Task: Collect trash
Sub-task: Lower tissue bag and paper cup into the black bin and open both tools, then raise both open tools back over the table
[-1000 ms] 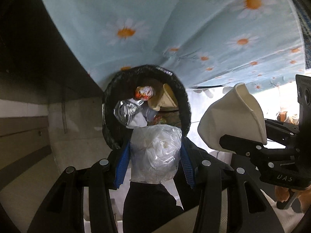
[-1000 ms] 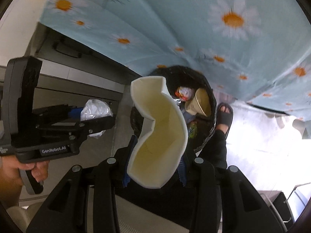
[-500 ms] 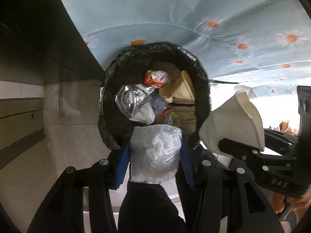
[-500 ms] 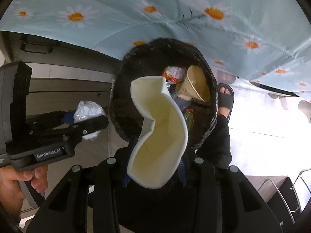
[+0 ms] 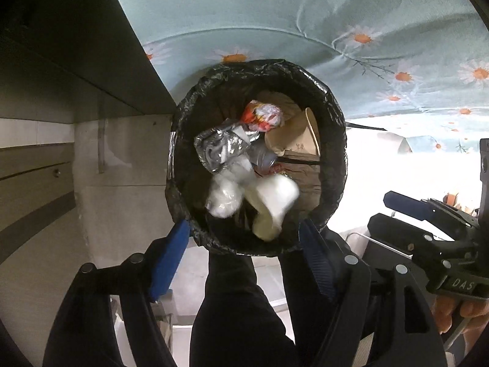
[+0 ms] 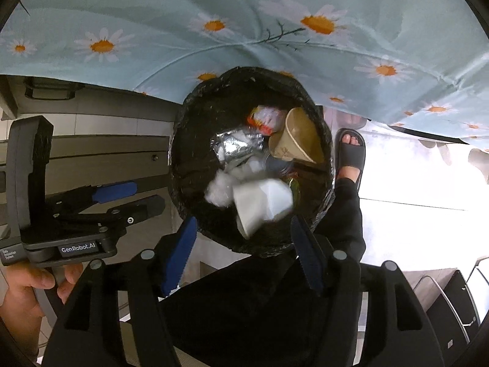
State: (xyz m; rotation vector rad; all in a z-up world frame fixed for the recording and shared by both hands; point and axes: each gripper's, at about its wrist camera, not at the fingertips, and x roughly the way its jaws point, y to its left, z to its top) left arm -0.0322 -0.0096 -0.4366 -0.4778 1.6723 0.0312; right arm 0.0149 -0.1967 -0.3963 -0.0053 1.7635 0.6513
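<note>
The left gripper (image 5: 241,257) is opening, nothing between its jaws. A light, soft crumpled plastic wad (image 5: 223,198) and a thin, crushable white cup (image 5: 272,205) are seen inside the bin (image 5: 336,128), near its front rim. The right gripper (image 6: 243,250) is likewise opening, empty.

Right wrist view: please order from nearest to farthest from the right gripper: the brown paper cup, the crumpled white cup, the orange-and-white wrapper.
Measured from the right gripper, whose jaws are opening with nothing between them:
1. Crumpled white cup, blurred, at the bin's near side.
2. Brown paper cup, farther back, right.
3. Orange-and-white wrapper, at the bin's far side.
</note>
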